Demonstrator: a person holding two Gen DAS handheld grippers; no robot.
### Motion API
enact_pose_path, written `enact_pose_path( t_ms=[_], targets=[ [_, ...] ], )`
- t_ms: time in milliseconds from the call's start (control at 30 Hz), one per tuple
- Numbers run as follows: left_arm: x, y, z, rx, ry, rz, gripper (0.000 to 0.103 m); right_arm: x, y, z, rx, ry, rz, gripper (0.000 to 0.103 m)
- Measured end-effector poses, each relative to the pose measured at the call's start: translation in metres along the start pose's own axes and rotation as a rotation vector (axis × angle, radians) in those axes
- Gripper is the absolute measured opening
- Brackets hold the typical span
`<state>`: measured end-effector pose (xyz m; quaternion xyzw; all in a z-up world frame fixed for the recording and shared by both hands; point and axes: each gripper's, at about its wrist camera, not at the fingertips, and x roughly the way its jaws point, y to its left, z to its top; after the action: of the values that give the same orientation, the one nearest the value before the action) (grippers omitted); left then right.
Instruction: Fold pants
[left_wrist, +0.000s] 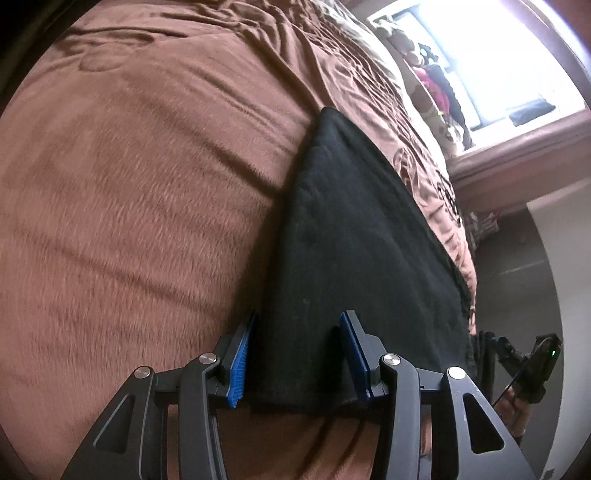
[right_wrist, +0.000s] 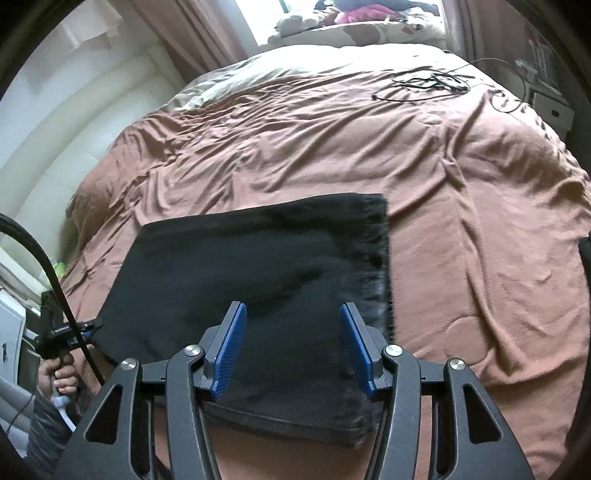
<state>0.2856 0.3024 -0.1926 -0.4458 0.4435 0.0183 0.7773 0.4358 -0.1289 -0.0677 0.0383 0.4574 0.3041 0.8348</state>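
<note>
The black pants (right_wrist: 258, 266) lie folded into a flat rectangle on a brown bedspread (right_wrist: 461, 206). In the left wrist view the pants (left_wrist: 362, 251) stretch away from the gripper. My left gripper (left_wrist: 299, 358) is open, its blue pads (left_wrist: 240, 365) on either side of the near end of the pants. My right gripper (right_wrist: 291, 347) is open just above the near edge of the folded pants, holding nothing. The left gripper (right_wrist: 79, 328) also shows in the right wrist view, at the pants' left corner, held by a hand.
Black cables (right_wrist: 424, 83) lie on the far part of the bed. Pillows and stuffed toys (right_wrist: 351, 18) sit at the head by a bright window. A white wall (right_wrist: 74, 122) and a white cabinet (right_wrist: 11, 328) flank the bed on the left.
</note>
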Motion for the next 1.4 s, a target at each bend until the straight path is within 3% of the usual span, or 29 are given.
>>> enact_pose_path(
  t_ms=[433, 933, 1100, 1167, 1333, 1400],
  targets=[
    [-0.007, 0.014, -0.022, -0.139, -0.101, -0.076, 0.048, 0.048, 0.052, -0.014, -0.052, 0.016, 0.069, 0.051],
    [0.003, 0.010, -0.013, -0.167, -0.139, -0.086, 0.047, 0.095, 0.098, -0.021, -0.048, -0.009, 0.128, 0.050],
    [0.001, 0.016, -0.019, -0.189, -0.163, -0.092, 0.022, 0.099, 0.105, -0.023, -0.055, -0.014, 0.121, 0.050],
    [-0.003, 0.017, -0.020, -0.202, -0.173, -0.112, 0.017, 0.102, 0.104, -0.024, -0.057, -0.003, 0.110, 0.044],
    [-0.012, 0.010, -0.022, -0.188, -0.193, -0.136, 0.015, 0.113, 0.109, -0.035, -0.076, 0.043, 0.077, 0.038],
    [-0.014, 0.008, -0.023, -0.190, -0.198, -0.148, 0.015, 0.119, 0.114, -0.040, -0.087, 0.063, 0.070, 0.029]
  ],
)
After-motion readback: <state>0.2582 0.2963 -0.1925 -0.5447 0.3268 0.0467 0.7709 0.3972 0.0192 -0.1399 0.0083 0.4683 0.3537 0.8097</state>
